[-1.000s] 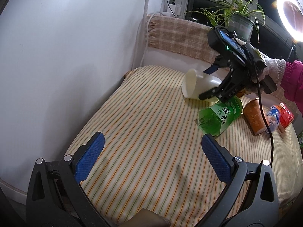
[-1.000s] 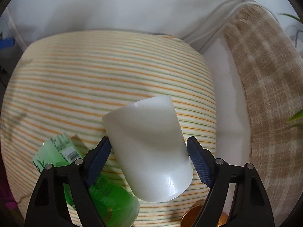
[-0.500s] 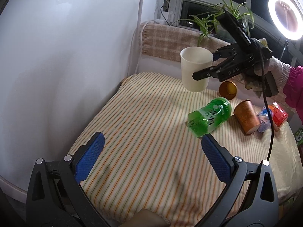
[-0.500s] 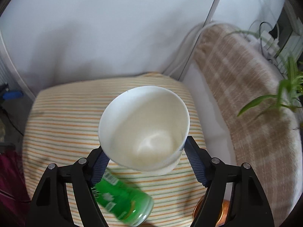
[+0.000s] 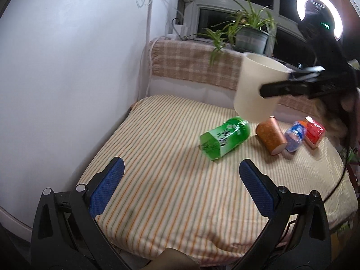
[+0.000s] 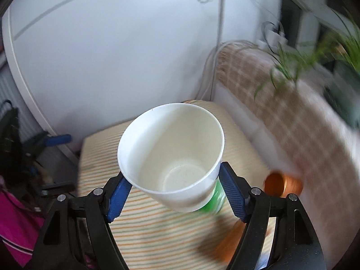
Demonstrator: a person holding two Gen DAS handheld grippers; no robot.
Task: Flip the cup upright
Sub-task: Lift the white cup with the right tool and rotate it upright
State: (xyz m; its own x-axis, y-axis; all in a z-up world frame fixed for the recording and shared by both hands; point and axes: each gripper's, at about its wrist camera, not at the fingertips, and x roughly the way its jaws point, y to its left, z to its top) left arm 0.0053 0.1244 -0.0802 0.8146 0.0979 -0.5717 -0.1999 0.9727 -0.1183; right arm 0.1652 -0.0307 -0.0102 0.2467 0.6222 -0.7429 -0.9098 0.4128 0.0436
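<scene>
My right gripper (image 6: pixel 174 194) is shut on a white cup (image 6: pixel 173 155) and holds it in the air above the striped cushion (image 5: pixel 171 180), mouth up and slightly tilted. In the left wrist view the cup (image 5: pixel 254 90) hangs at the right, pinched by the right gripper's black finger (image 5: pixel 290 87). My left gripper (image 5: pixel 180 186) is open and empty, low over the near part of the cushion, far from the cup.
A green cup (image 5: pixel 225 137), an orange cup (image 5: pixel 271 135), a blue bottle (image 5: pixel 295 136) and a red packet (image 5: pixel 313 131) lie on the cushion. A white wall (image 5: pixel 67 78) stands left. A potted plant (image 5: pixel 249 36) sits on the sill behind.
The right gripper has lifted the cup off the cushion and turned it from lying on its side to mouth up, then raised it higher. The left gripper stayed open and low.
</scene>
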